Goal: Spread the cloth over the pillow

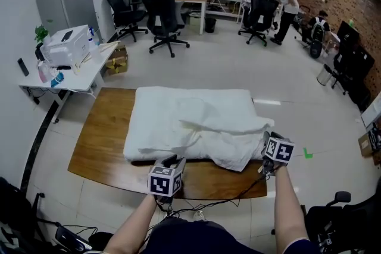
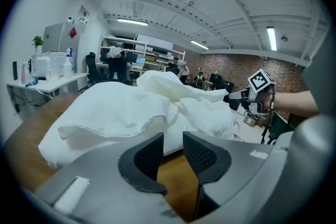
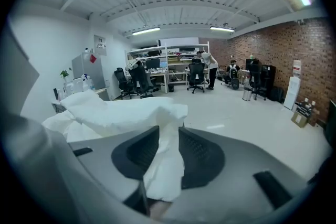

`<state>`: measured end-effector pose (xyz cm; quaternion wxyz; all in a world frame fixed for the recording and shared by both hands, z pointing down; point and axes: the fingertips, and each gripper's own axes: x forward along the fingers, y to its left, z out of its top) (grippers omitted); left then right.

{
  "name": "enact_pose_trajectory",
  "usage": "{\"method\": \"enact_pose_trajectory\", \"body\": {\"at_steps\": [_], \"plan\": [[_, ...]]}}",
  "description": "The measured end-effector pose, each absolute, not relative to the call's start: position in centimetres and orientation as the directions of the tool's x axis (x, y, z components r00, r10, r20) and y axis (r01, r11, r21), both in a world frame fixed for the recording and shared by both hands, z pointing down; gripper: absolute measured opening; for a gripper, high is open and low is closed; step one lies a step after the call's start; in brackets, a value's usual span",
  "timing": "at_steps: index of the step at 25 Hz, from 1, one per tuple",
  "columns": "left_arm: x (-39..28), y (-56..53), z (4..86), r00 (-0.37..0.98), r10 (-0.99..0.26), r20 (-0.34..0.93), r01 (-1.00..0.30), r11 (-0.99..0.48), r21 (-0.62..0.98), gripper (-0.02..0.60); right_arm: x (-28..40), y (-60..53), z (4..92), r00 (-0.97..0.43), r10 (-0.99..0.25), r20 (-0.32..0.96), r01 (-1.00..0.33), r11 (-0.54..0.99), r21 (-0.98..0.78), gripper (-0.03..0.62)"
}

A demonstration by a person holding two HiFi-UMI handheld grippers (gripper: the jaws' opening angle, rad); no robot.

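A white cloth (image 1: 196, 122) lies rumpled over a pillow on the brown table (image 1: 101, 140). The cloth hides the pillow almost fully, and I cannot tell the two apart. My left gripper (image 1: 172, 159) sits at the table's near edge, just short of the cloth's front hem. In the left gripper view it (image 2: 173, 139) is open, with only bare wood between its jaws and the cloth (image 2: 131, 107) just ahead. My right gripper (image 1: 266, 140) is at the cloth's near right corner. In the right gripper view it (image 3: 169, 134) stands open, with a fold of cloth (image 3: 165, 165) hanging loosely between the jaws.
A white desk (image 1: 77, 77) with a printer (image 1: 65, 44) stands at the far left. Office chairs (image 1: 164, 21) and people (image 1: 286, 0) are at the back. Black cables (image 1: 196, 208) trail under the table's near edge. A green mark (image 1: 308, 153) is on the floor to the right.
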<state>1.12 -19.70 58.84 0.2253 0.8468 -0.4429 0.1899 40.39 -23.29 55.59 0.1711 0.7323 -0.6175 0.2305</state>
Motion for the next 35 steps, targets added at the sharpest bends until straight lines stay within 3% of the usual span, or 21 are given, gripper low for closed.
{"method": "enact_pose_trajectory", "body": {"at_steps": [4, 9, 16, 19, 20, 21, 29, 35], "plan": [[3.2, -21.1, 59.5, 0.558, -0.654, 0.511, -0.823, -0.518, 0.234, 0.164, 39.8, -20.5, 55.3, 0.138, -0.836, 0.531, -0.982, -0.187, -0.039, 0.132], [4.1, -23.3, 61.9, 0.529, -0.64, 0.557, -0.842, -0.478, 0.25, 0.164, 37.3, -18.3, 53.8, 0.114, -0.868, 0.483, -0.99, -0.141, -0.021, 0.13], [4.8, -25.7, 61.4, 0.53, -0.678, 0.509, -0.847, -0.453, 0.278, 0.164, 36.1, -16.4, 51.8, 0.122, -0.888, 0.444, -0.991, -0.136, 0.0, 0.13], [5.0, -26.3, 61.7, 0.511, -0.705, 0.492, -0.86, -0.419, 0.292, 0.152, 35.2, -16.1, 51.3, 0.114, -0.896, 0.43, -0.991, -0.132, -0.013, 0.13], [4.8, -26.5, 61.5, 0.498, -0.719, 0.485, -0.867, -0.409, 0.284, 0.093, 34.7, -16.2, 51.1, 0.104, -0.899, 0.425, -0.992, -0.122, -0.015, 0.13], [4.6, -26.7, 61.0, 0.492, -0.732, 0.47, -0.87, -0.41, 0.273, 0.011, 34.0, -16.3, 50.9, 0.091, -0.904, 0.419, -0.994, -0.107, -0.014, 0.13], [-0.5, -29.1, 48.2, 0.478, -0.86, 0.179, -0.877, -0.455, 0.153, 0.011, 29.9, -18.5, 49.2, -0.005, -0.929, 0.37, -0.999, -0.007, -0.032, 0.129], [-5.1, -30.9, 42.3, 0.456, -0.883, 0.115, -0.882, -0.43, 0.193, 0.011, 26.5, -20.6, 49.8, -0.074, -0.927, 0.369, -0.997, 0.061, -0.048, 0.129]]}}
